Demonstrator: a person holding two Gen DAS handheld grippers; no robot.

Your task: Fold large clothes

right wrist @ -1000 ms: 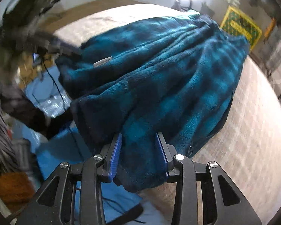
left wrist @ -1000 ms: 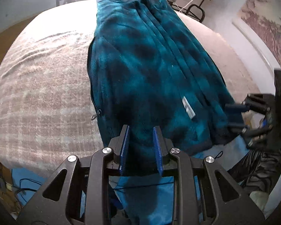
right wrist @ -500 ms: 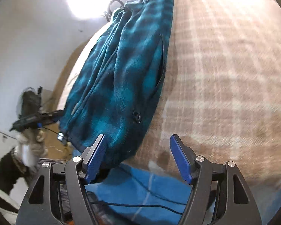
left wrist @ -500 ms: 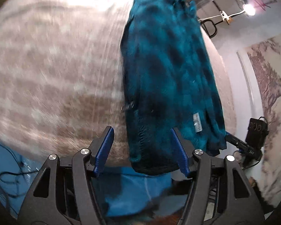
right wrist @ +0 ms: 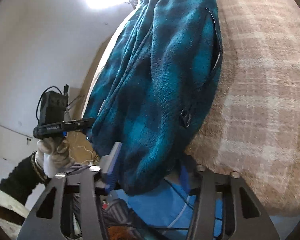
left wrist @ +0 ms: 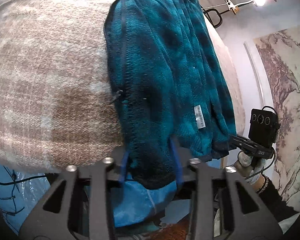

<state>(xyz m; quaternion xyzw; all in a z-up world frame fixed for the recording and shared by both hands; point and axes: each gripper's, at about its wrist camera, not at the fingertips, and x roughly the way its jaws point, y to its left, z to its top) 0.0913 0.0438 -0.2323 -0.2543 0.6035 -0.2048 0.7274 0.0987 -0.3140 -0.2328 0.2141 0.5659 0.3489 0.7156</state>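
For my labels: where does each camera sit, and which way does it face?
Left wrist: on left gripper, facing down its closing jaws at the hem of the teal checked fleece jacket between them; gloved right hand shows.
Right wrist: on right gripper, likewise closing on that hem; gloved left hand shows.
Shared: jacket, beige plaid blanket.

Left gripper: black skeletal arms, triangular cut-outs, silver screws, blue pads. Right gripper built alike. Hand wears a pale knit glove, beaded bracelet, black sleeve.
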